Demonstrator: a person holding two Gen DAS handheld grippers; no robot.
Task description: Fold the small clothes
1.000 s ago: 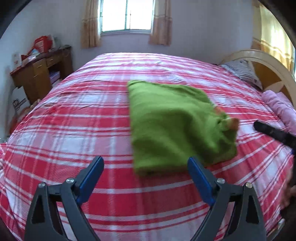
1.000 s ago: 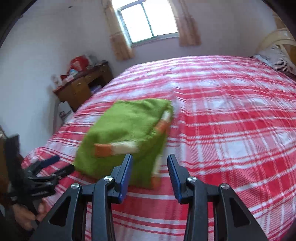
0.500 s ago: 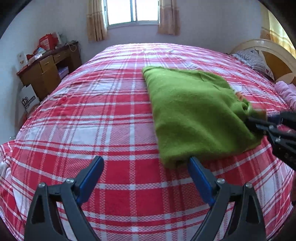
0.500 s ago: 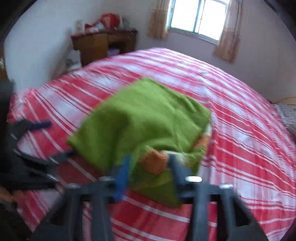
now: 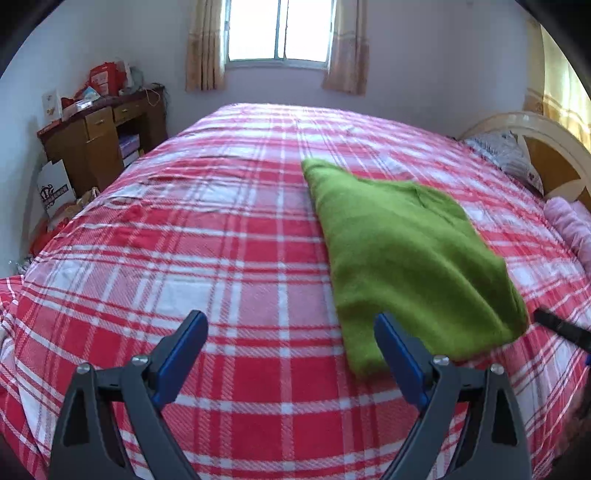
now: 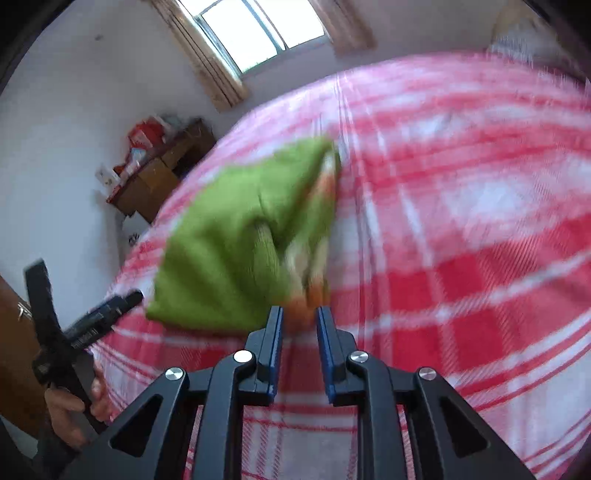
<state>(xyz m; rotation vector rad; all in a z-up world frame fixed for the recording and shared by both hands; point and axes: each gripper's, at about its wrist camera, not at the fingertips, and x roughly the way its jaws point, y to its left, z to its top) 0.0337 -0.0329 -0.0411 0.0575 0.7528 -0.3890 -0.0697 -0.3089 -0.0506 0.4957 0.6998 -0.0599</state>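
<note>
A folded green garment [image 5: 410, 258] with orange and white trim lies on the red plaid bed [image 5: 221, 258]. My left gripper [image 5: 291, 354] is open and empty, low over the bed, its right finger just in front of the garment's near left corner. In the right wrist view the garment [image 6: 236, 243] is blurred. My right gripper [image 6: 299, 321] has its jaws narrowed to a small gap, just in front of the garment's orange-trimmed near corner; whether it pinches cloth is unclear. The left gripper also shows in the right wrist view [image 6: 110, 310], and the right gripper shows as a black tip in the left wrist view [image 5: 561, 326].
A wooden desk [image 5: 99, 140] with clutter stands against the left wall, with bags on the floor beside it. A headboard [image 5: 535, 147], a patterned pillow [image 5: 506, 155] and a pink roll [image 5: 572, 225] are at the right. A window [image 5: 277, 29] is at the far wall.
The right gripper has narrowed and pulled back to the garment's near corner. The left gripper's view has shifted left, so the garment sits further right.
</note>
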